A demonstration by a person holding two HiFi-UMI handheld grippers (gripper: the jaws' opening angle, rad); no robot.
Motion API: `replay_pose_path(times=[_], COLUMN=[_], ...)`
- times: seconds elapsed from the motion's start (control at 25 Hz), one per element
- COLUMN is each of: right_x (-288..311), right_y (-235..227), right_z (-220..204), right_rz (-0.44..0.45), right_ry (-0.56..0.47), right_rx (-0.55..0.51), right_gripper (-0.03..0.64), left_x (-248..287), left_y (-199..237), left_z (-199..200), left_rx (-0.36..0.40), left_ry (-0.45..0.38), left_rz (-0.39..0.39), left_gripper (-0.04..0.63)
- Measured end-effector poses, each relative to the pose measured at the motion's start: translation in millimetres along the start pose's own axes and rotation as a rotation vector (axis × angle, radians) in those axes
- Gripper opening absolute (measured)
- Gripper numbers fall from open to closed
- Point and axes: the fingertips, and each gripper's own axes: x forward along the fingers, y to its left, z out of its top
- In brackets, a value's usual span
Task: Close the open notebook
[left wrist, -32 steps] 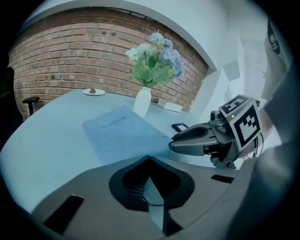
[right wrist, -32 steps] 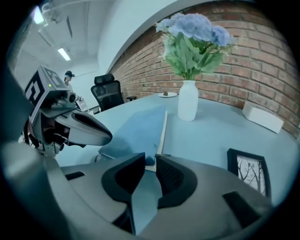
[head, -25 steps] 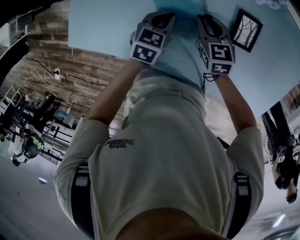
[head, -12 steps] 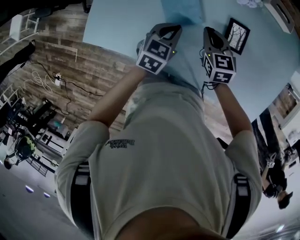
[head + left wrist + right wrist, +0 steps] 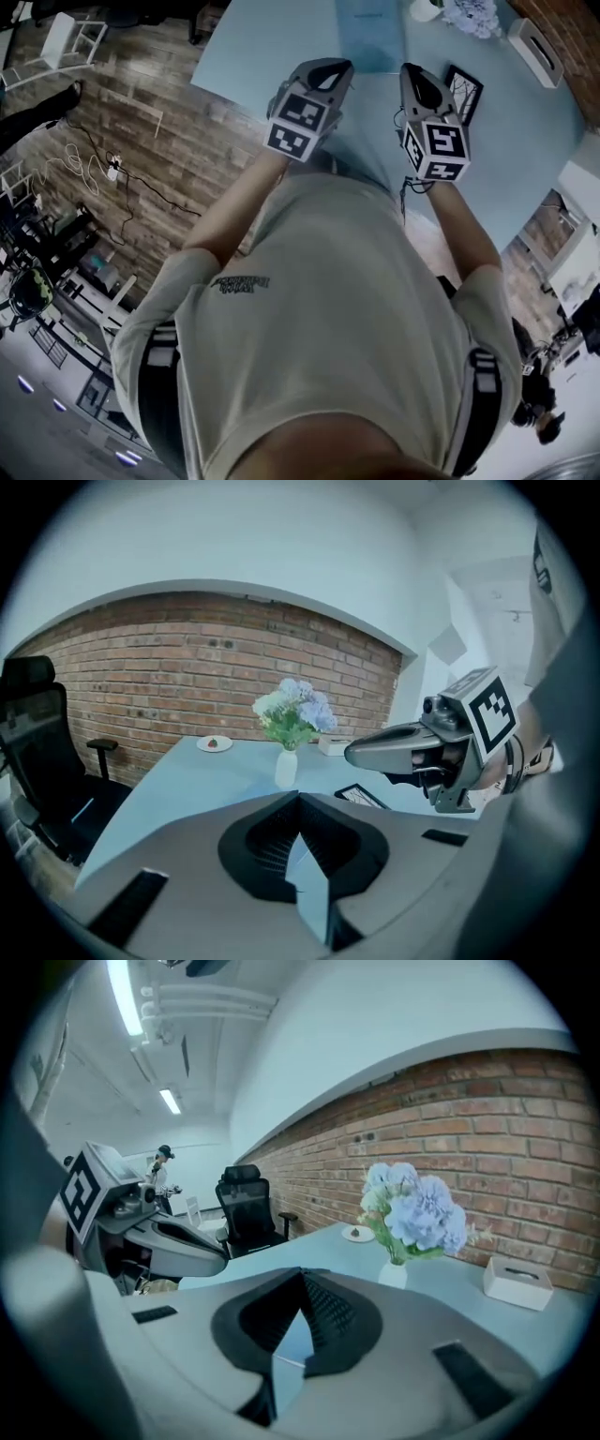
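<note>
The notebook (image 5: 370, 33) lies flat on the pale blue bench (image 5: 253, 47). In the head view it sits just beyond the tips of the two grippers and between them. The left gripper (image 5: 335, 66) and the right gripper (image 5: 413, 68) hang above the bench and neither touches the notebook. Each gripper's jaws are clenched tip to tip with nothing between them.

A second ago both grippers were down at the notebook's near edge. Now they stand higher and back from it, and more of the bench shows. A framed picture (image 5: 461, 89) lies to the right of the notebook, with a vase of flowers (image 5: 464, 11) and a white box (image 5: 536, 39) beyond.

The notebook shows as one plain blue face, its far end cut off by the picture's edge. Its long axis runs away from the person, and its near short edge faces the jaws.
</note>
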Motion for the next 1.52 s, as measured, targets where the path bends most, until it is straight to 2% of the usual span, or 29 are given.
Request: replay_pose_path(times=[0.36, 0.76, 0.92, 1.12, 1.32, 1.52], right_x=[-33, -68, -81, -97, -104, -108], right_y=[46, 80, 87, 94, 95, 97], right_z=[87, 158, 169, 178, 181, 170], right_rz=[0.087, 0.143, 0.144, 0.127, 0.123, 0.119], right_ry=[-0.168, -0.339, -0.38, -0.441, -0.46, -0.45], right_rx=[-0.057, -0.094, -0.112, -0.132, -0.135, -0.125], right_gripper=[0.003, 0.003, 0.003, 0.002, 0.002, 0.002], left_x=[-72, -125, -145, -171, -173, -170], left_y=[4, 2, -3, -5, -9, -15], left_z=[64, 129, 148, 168, 163, 153], left_rx=[-0.011, 0.085, 0.11, 0.16, 0.18, 0.203], left_ry=[-0.165, -0.33, -0.385, -0.521, -0.547, -0.522], left_rz=[0.045, 0.061, 0.061, 0.106, 0.099, 0.101], left_gripper=[0.013, 0.013, 0.012, 0.013, 0.012, 0.013])
